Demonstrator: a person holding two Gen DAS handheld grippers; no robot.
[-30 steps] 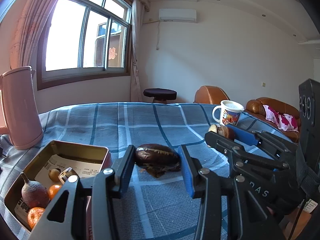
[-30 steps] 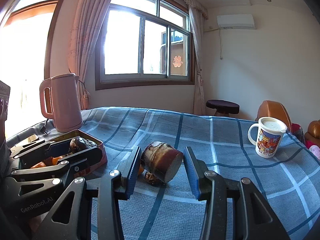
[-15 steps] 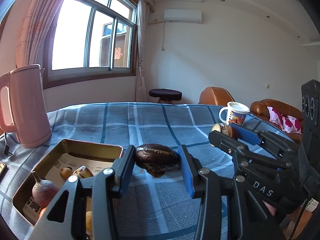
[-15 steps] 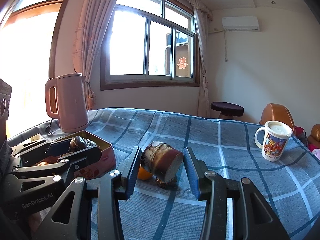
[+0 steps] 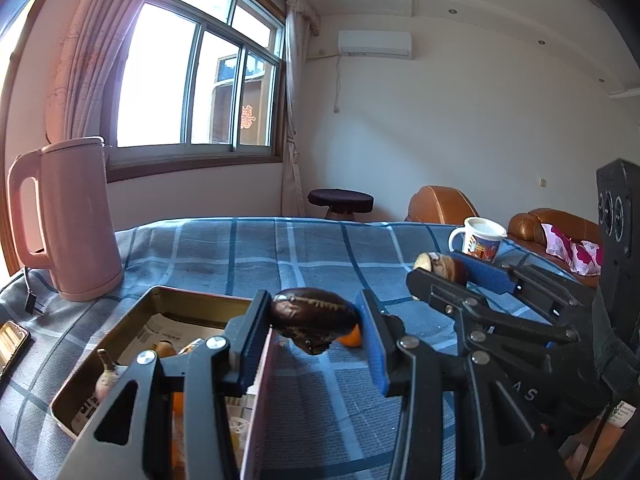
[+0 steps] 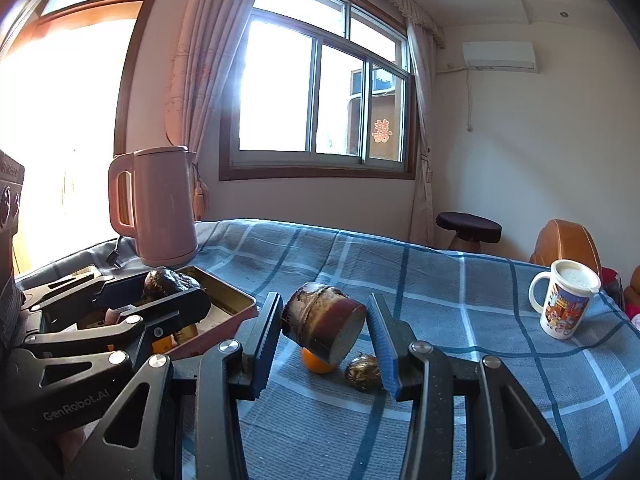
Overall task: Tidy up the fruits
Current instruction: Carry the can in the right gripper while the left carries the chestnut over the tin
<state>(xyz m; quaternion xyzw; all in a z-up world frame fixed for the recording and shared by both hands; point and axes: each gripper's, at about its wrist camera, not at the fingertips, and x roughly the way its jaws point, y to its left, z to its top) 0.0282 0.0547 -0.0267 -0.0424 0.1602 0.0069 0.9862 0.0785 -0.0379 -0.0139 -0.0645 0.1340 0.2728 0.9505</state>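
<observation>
Both grippers clamped on produce, held above blue checked cloth point(image 5: 256, 248).

L gripper point(image 5: 316, 330) grips dark wrinkled fruit point(image 5: 314, 316), just past tin point(image 5: 192, 300) rim; tin at 9 o'clock w/ other fruit inside. R gripper point(image 6: 326, 330) grips cut brown chunk point(image 6: 324, 326), tilted; orange point(image 6: 316, 362) & gold nut point(image 6: 362, 372) on cloth at 6 o'clock under it. Kettle point(image 6: 154, 206) at 10, mug point(image 6: 566, 304) at 3.

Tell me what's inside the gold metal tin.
The gold metal tin holds a printed paper liner, a reddish stemmed fruit and a small brown fruit; the left claw covers its near end.
</observation>
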